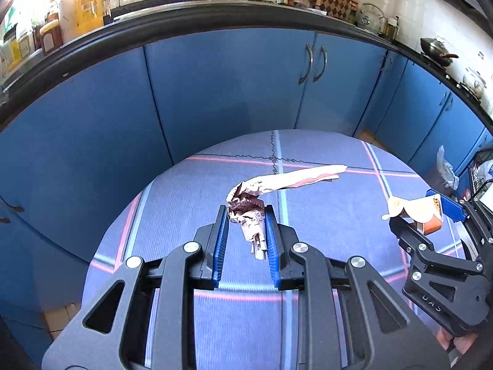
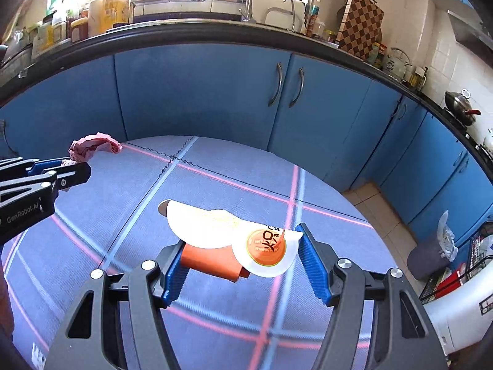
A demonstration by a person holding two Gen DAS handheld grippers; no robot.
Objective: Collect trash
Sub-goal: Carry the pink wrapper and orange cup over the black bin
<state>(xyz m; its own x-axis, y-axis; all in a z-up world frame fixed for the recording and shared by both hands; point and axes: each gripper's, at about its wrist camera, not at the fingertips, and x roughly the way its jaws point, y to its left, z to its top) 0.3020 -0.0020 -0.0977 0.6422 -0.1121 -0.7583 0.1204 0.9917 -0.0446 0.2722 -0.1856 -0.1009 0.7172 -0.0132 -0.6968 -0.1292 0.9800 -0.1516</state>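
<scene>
while both pieces are carried above the counter (image 1: 185, 323), each grip should be kept firm and level until a bin is reached. the crumpled paper (image 1: 251, 222) is clenched in the left gripper (image 1: 246, 231); the orange cup (image 2: 234, 256), lid peeled, is held across the right gripper (image 2: 238, 265).
</scene>
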